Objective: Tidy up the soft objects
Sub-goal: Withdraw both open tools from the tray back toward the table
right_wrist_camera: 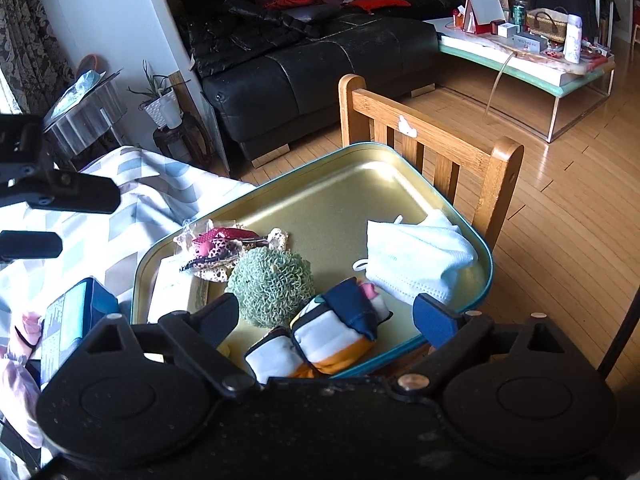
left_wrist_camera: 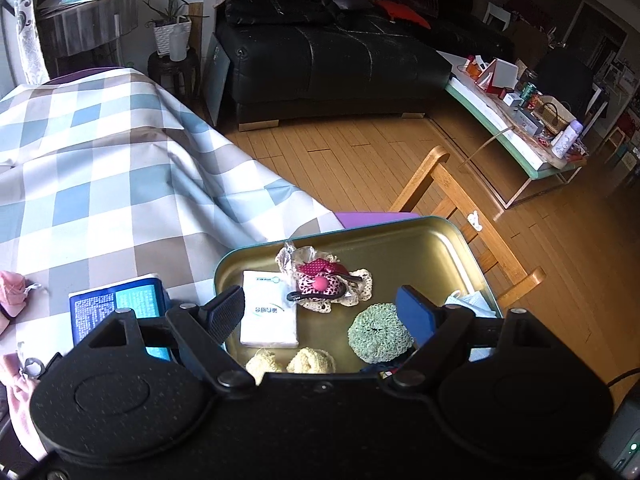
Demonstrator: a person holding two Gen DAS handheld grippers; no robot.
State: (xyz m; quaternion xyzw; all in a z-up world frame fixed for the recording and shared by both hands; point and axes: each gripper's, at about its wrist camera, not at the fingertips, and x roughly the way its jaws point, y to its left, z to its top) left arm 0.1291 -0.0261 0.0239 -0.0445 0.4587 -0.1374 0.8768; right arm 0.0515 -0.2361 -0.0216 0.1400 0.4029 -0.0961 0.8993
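A gold metal tray (left_wrist_camera: 420, 244) (right_wrist_camera: 340, 184) sits on the checked tablecloth (left_wrist_camera: 100, 168). In it lie a white tissue pack (left_wrist_camera: 269, 312), a pink leopard-print hair tie on lace (left_wrist_camera: 320, 284) (right_wrist_camera: 218, 248), a green crocheted scrubber (left_wrist_camera: 378, 334) (right_wrist_camera: 272, 286), two cream knitted pieces (left_wrist_camera: 292, 362), a white face mask (right_wrist_camera: 416, 260) and a folded white, navy and orange cloth (right_wrist_camera: 332, 336). My left gripper (left_wrist_camera: 320, 312) is open and empty above the tray's near side. My right gripper (right_wrist_camera: 326, 316) is open above the folded cloth. The left gripper also shows in the right wrist view (right_wrist_camera: 60, 196).
A blue box (left_wrist_camera: 120, 312) (right_wrist_camera: 68, 316) lies left of the tray. Pink cloth (left_wrist_camera: 14, 292) lies at the table's left edge. A wooden chair (right_wrist_camera: 432, 136) stands behind the tray. A black sofa (left_wrist_camera: 320, 52) and a cluttered low table (right_wrist_camera: 520, 52) stand beyond on the wood floor.
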